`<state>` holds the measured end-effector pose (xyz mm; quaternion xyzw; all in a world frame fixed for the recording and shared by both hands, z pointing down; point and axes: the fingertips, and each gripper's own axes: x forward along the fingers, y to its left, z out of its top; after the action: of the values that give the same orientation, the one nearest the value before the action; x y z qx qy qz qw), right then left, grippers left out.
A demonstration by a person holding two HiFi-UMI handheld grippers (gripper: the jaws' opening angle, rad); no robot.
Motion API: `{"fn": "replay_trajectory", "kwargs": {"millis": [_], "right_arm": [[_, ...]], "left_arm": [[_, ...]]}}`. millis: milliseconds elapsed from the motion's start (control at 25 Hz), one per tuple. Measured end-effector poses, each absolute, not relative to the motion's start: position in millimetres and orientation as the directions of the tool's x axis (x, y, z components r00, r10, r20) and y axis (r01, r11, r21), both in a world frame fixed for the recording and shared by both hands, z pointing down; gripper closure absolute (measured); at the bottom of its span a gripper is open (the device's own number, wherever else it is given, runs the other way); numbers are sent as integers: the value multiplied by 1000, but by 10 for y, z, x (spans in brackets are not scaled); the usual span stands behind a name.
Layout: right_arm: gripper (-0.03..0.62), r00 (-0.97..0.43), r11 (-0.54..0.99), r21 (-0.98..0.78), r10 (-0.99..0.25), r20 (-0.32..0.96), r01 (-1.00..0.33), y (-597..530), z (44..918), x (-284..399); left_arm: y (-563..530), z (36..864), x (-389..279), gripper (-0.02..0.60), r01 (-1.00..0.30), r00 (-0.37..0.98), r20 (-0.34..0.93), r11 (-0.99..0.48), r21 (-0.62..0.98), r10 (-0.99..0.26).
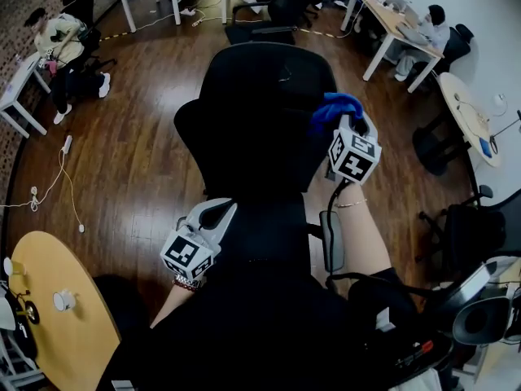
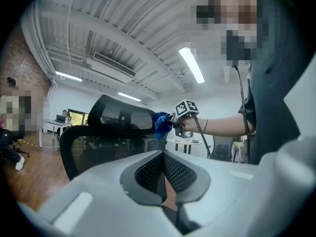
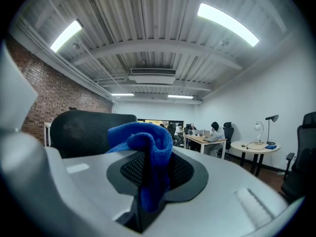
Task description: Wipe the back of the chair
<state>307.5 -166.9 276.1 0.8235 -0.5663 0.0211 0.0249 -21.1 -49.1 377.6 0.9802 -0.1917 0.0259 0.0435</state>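
A black mesh office chair (image 1: 259,108) stands in front of me, seen from behind and above. My right gripper (image 1: 345,125) is shut on a blue cloth (image 1: 334,107) and holds it against the right edge of the chair's headrest. In the right gripper view the blue cloth (image 3: 144,143) hangs folded between the jaws, with the headrest (image 3: 84,127) to its left. My left gripper (image 1: 217,210) is low beside the chair back, jaws together with nothing in them. The left gripper view shows the chair back (image 2: 96,147), the headrest (image 2: 121,115) and the cloth (image 2: 161,124) at its right end.
A round wooden table (image 1: 57,316) sits at bottom left, with a cable (image 1: 65,177) on the floor beyond it. Another black chair (image 1: 476,230) stands at the right. White desks (image 1: 391,23) with seated people line the far side.
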Motion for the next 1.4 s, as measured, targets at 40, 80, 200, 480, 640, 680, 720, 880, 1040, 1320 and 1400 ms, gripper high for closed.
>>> {"fn": "replay_trajectory", "kwargs": {"millis": [40,80,200,480,640,680,720,880,1040,1320,1400], "right_arm": [[513,362,-362,21,-929,70,-932,-1616,2795,3153],[513,359,-358,25,-931,66,-933,-1551,2806,3200],[514,307,-307,28,-952,7,-951,-1413,2696,3114],[514,42,-41,-7,-999,-31,-999,-1891,2630,1820],[514,-194,197,108,-980,32,-975,-2322,2906,787],[514,-225,229,125,-973,43,-965,-2398,2932,618],[514,-247,251,131,-968,42,-959,-2455,2909,486],[514,-293,292,159,-956,20,-943,-2667,2702,145],[513,-279,279,201,-960,30,-939,-2767,2701,105],[513,-123,136,161,-988,88,-978,-2766,3005,847],[511,-80,94,137,-991,103,-986,-2715,3050,1195]], "left_arm": [[-488,3791,-204,577,-385,922,70,-920,79,-380],[-478,3793,-195,577,-393,919,71,-916,83,-388],[-470,3744,-185,577,-424,905,68,-901,87,-419],[-470,3739,-694,577,-524,852,88,-845,111,-517],[-561,3767,-1056,577,-583,812,83,-800,141,-577],[-571,3759,-1087,577,-592,806,81,-793,141,-587],[-571,3744,-1095,577,-597,802,79,-790,138,-592],[-520,3728,-1091,577,-604,797,73,-786,132,-599],[-488,3793,-1158,577,-614,789,79,-775,148,-610],[-410,3855,-961,577,-573,819,92,-806,151,-566],[-353,3856,-792,577,-547,837,99,-825,145,-538]]}}
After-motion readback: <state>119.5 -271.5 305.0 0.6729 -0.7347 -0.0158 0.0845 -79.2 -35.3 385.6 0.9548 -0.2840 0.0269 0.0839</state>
